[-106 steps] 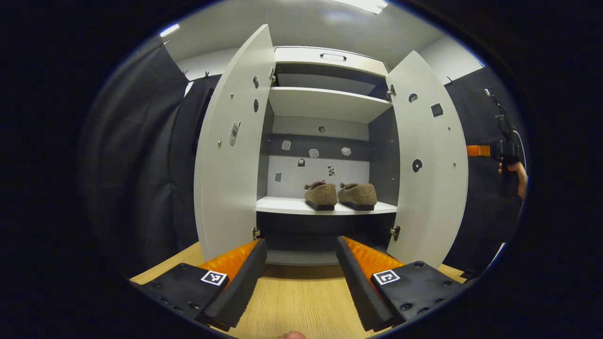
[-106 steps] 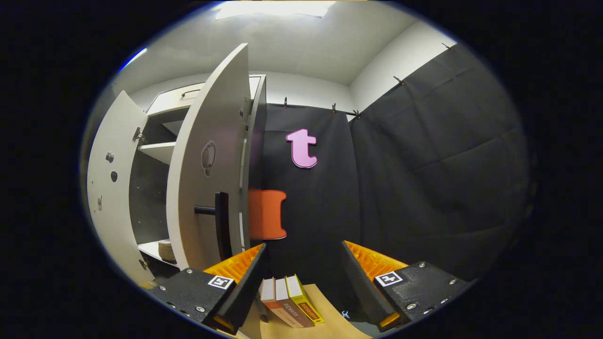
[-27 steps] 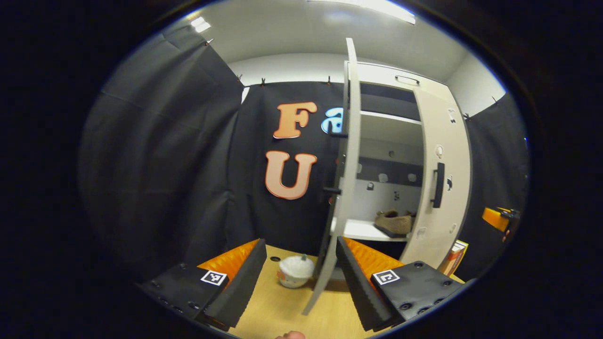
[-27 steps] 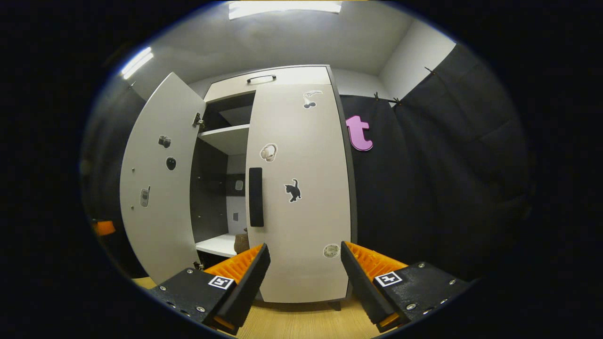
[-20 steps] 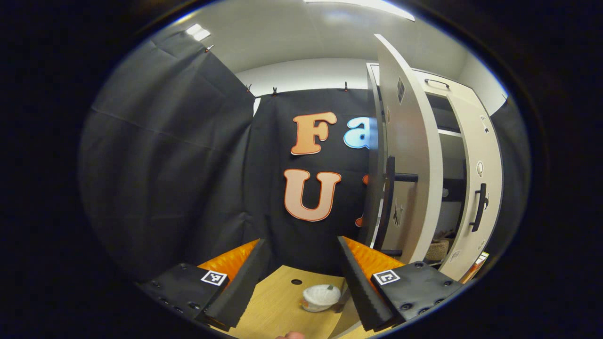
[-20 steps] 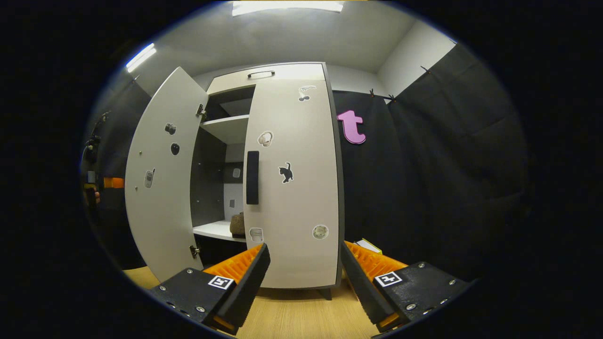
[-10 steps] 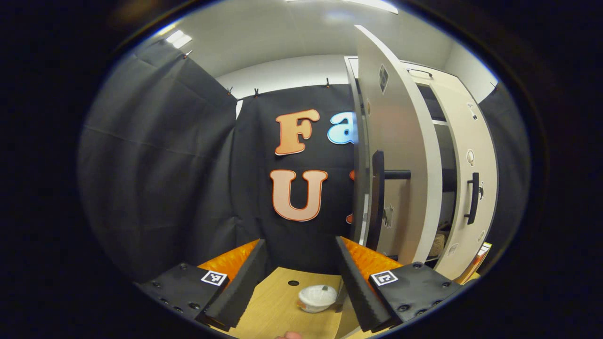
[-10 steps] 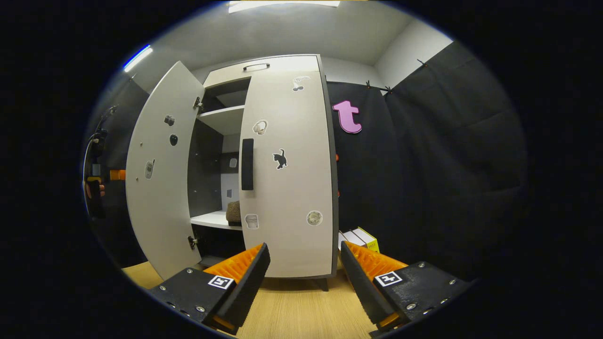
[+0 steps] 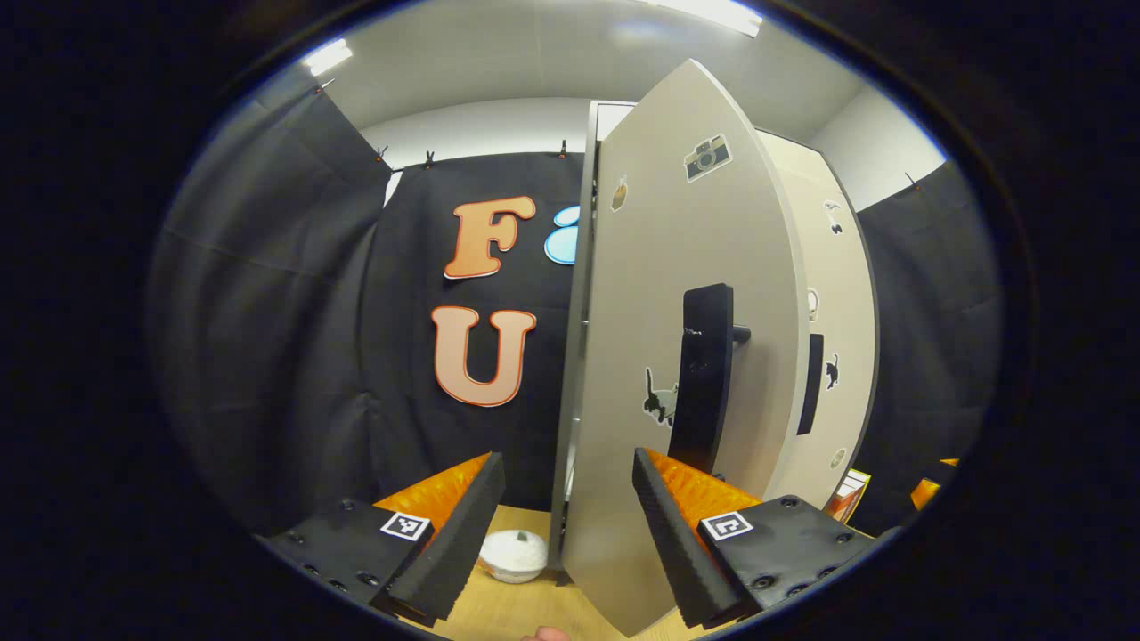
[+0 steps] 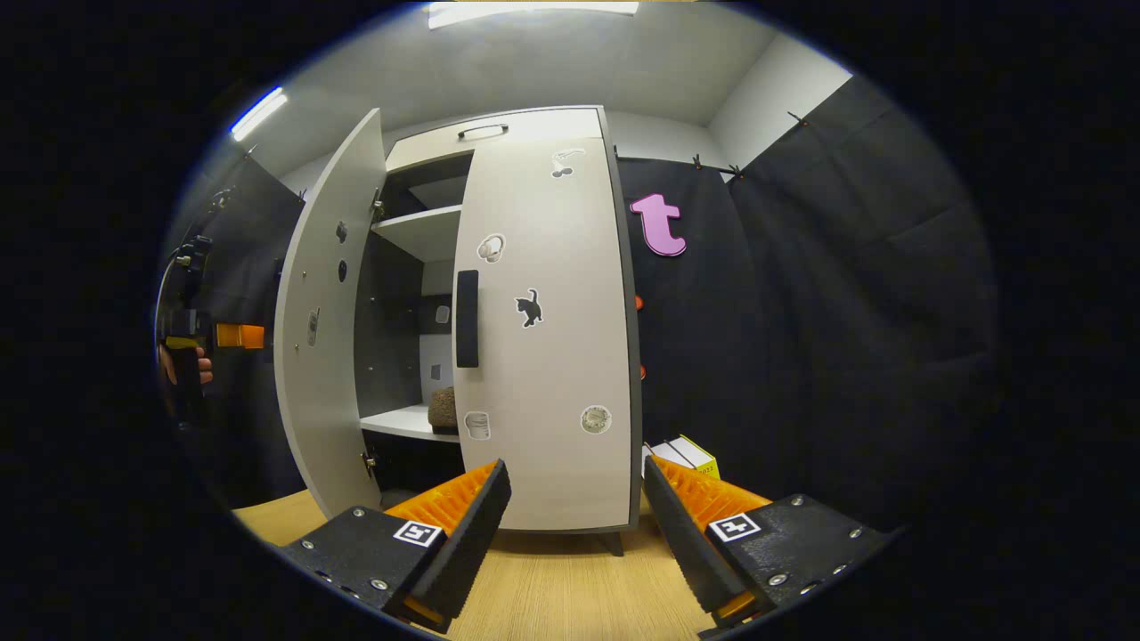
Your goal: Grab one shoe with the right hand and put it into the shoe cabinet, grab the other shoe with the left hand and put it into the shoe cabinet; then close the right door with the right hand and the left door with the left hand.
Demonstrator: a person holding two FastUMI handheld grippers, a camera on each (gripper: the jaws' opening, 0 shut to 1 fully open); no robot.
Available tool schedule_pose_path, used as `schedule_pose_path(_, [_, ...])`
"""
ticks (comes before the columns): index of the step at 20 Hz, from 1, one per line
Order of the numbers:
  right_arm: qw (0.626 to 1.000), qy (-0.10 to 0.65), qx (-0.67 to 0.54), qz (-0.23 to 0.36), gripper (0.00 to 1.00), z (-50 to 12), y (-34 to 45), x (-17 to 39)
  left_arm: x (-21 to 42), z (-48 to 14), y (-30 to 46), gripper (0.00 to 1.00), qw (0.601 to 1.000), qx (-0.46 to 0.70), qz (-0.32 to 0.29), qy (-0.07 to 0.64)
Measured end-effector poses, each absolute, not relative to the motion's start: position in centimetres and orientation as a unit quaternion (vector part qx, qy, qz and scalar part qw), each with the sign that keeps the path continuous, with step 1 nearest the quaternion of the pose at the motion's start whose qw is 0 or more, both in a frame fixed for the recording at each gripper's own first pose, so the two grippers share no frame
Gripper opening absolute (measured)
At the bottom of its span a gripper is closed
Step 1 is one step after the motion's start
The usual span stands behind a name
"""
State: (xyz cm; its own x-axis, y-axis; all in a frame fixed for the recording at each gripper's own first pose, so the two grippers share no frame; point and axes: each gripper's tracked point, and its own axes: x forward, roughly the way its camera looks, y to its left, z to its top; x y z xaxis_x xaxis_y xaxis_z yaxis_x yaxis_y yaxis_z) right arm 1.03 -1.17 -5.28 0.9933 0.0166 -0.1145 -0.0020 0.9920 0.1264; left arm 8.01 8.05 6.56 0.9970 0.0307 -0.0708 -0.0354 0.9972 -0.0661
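The right door (image 10: 548,338) is closed, the left door (image 10: 322,329) stands ajar, and a shoe (image 10: 443,409) sits inside.

You are seeing the cabinet (image 10: 534,133) standing on the counter (image 10: 570,588), a shoe (image 10: 443,409) sitting on its shelf (image 10: 405,423), books (image 10: 686,456) lying to its right, a bowl (image 9: 512,554) sitting to its left.

One cabinet (image 10: 534,133), two doors (image 9: 650,356) (image 10: 548,356), one shoe (image 10: 443,409), one white bowl (image 9: 512,555).
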Motion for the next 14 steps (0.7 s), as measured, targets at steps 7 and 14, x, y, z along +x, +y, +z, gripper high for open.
schedule_pose_path(7, [0.996, 0.058, 0.062, -0.020, 0.93, -5.2, -3.2, 0.8, 11.3, 5.4, 0.6, 0.94, 0.997, -0.044, -0.058, 0.040])
schedule_pose_path(14, [0.995, 0.055, 0.056, -0.054, 0.93, -4.9, -5.9, 0.1, 15.3, 4.3, -2.0, 0.93, 0.994, -0.069, -0.070, 0.044])
